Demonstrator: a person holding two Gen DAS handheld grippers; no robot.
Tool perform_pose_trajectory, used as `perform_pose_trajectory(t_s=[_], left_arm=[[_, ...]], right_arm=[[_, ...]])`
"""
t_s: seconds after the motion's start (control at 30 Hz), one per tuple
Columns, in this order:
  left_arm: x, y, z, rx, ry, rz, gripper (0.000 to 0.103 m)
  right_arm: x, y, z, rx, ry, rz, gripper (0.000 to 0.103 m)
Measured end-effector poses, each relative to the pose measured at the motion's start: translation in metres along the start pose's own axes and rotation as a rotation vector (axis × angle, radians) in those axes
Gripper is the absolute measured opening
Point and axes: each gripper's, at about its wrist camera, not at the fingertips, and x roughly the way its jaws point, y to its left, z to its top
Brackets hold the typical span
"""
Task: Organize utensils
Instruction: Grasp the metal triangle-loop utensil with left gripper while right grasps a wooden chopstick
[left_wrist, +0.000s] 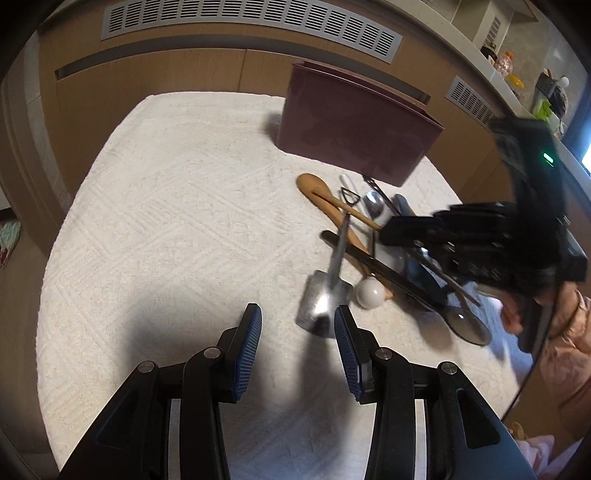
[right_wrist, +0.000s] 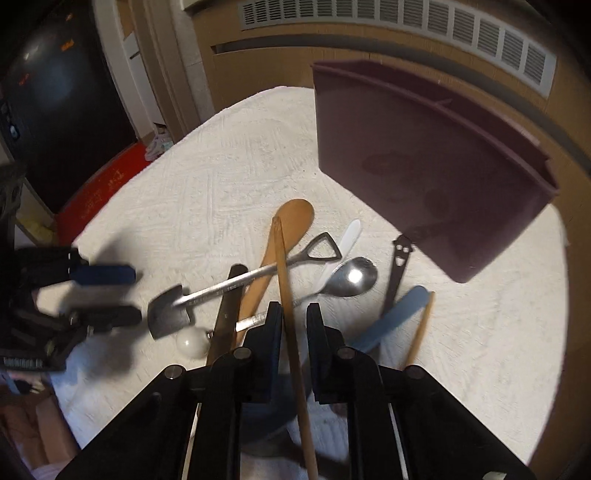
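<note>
Materials, utensil pile.
Rough white cloth (left_wrist: 166, 221); matt maroon plastic bin (right_wrist: 424, 166); smooth wooden spoon (right_wrist: 291, 221); shiny metal spoon (right_wrist: 351, 277).

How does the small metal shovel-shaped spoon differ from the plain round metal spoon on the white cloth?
The shovel-shaped metal spoon has a flat, squarish blade and a triangular loop handle; the round metal spoon has an oval bowl and a plain handle. The shovel spoon lies across the wooden spoon, beside the open left gripper; the round spoon lies nearer the maroon box. Both are shiny metal.

Black angular plastic gripper frames, silver round pivot screws, blue ribbed pads on left gripper (left_wrist: 298, 319) fingers (left_wrist: 251, 328); green indicator light, pink sleeve beside right gripper (left_wrist: 388, 230).
</note>
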Motion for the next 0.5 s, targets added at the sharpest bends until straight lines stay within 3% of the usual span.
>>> perform_pose_trajectory(t_s=[0.1, 0.23, 0.37, 0.5], left_arm=[[-0.001, -0.010, 0.001, 0.005, 0.024, -0.032, 0.042], [0.004, -0.026, 0.006, 0.006, 0.056, -0.052, 0.042], [0.012, -0.038, 0.018, 0.003, 0.055, -0.024, 0.043], [0.024, -0.050, 0.038, 0.059, 0.034, 0.013, 0.043]], right_arm=[[-0.001, -0.010, 0.002, 0.057, 0.009, 0.030, 0.005], [-0.018, -0.027, -0.016, 0.130, -0.025, -0.026, 0.005], [-0.037, -0.046, -0.046, 0.221, -0.056, -0.085, 0.005], [-0.048, -0.050, -0.066, 0.264, -0.076, -0.066, 0.005]])
